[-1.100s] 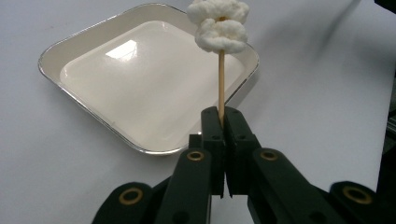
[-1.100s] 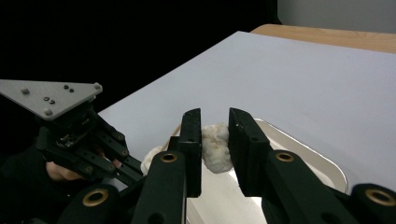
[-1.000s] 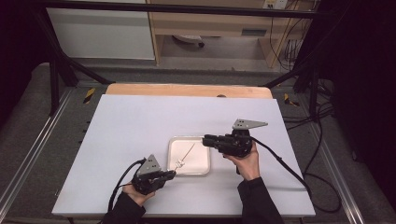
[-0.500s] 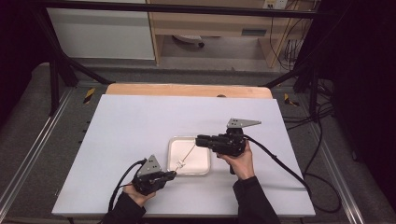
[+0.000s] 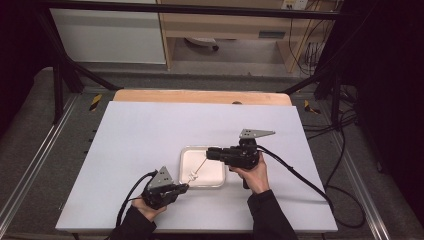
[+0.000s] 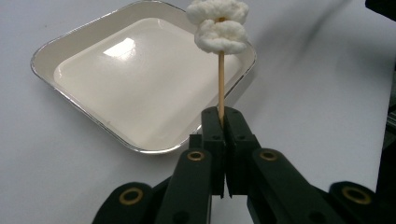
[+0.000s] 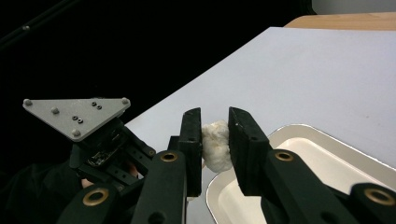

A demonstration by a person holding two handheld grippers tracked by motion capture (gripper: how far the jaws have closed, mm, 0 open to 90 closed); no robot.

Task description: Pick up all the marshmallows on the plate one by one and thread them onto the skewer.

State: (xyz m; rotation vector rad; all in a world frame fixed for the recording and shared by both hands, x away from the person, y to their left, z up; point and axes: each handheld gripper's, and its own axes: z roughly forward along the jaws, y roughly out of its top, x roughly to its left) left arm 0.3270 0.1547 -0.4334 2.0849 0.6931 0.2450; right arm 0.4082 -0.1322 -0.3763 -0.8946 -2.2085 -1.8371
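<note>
the left claw is clamped tight on the bottom end of a thin wooden skewer, near the front edge of the white surface. the stick slants up over the near corner of a shallow white tray, and white marshmallow pieces are threaded on its far end. the right claw comes in level from the other side, above the tray's rim, its jaws pressed on one of those white lumps. from above, the skewer runs between the two claws over the tray.
</note>
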